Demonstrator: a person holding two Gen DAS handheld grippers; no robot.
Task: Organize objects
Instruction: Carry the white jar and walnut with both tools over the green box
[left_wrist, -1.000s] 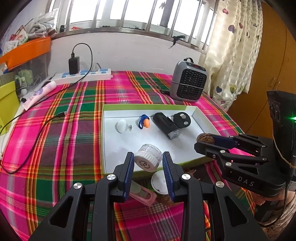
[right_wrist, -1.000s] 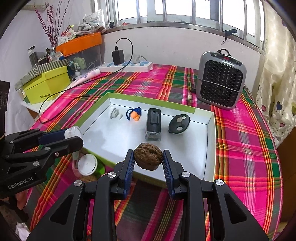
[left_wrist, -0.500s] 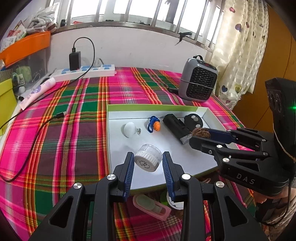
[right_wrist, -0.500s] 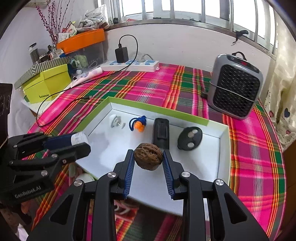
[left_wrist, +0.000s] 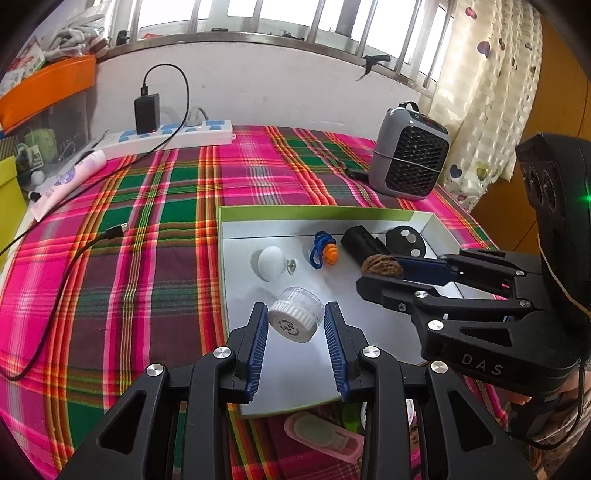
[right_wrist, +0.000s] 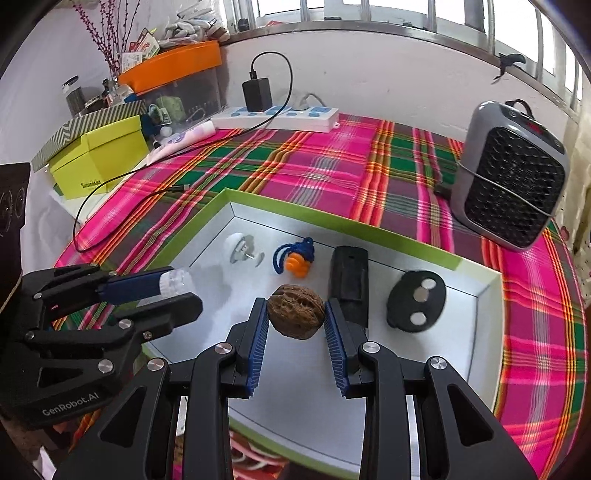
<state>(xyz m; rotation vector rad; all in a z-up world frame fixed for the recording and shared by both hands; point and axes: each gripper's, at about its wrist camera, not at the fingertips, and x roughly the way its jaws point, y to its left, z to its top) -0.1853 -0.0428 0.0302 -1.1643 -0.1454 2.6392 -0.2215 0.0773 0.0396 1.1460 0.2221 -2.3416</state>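
Observation:
My left gripper (left_wrist: 295, 321) is shut on a small clear jar with a white ribbed lid (left_wrist: 295, 318), held over the front left part of the green-rimmed white tray (left_wrist: 310, 213). My right gripper (right_wrist: 295, 317) is shut on a brown walnut (right_wrist: 295, 314), held over the tray's middle; the walnut also shows in the left wrist view (left_wrist: 382, 265). In the tray lie a white knob (left_wrist: 271, 259), blue-corded orange earplugs (left_wrist: 325, 251), a black box (right_wrist: 349, 280) and a black oval with two silver discs (right_wrist: 416, 302).
A grey fan heater (right_wrist: 511, 173) stands at the back right. A white power strip with a black charger (left_wrist: 170, 134) and its cable lie at the back left. A pink case (left_wrist: 323, 437) lies in front of the tray. A yellow box (right_wrist: 99, 162) stands at the left.
Both grippers have moved forward over the tray with their loads, the jar and the walnut now farther in above the tray floor.

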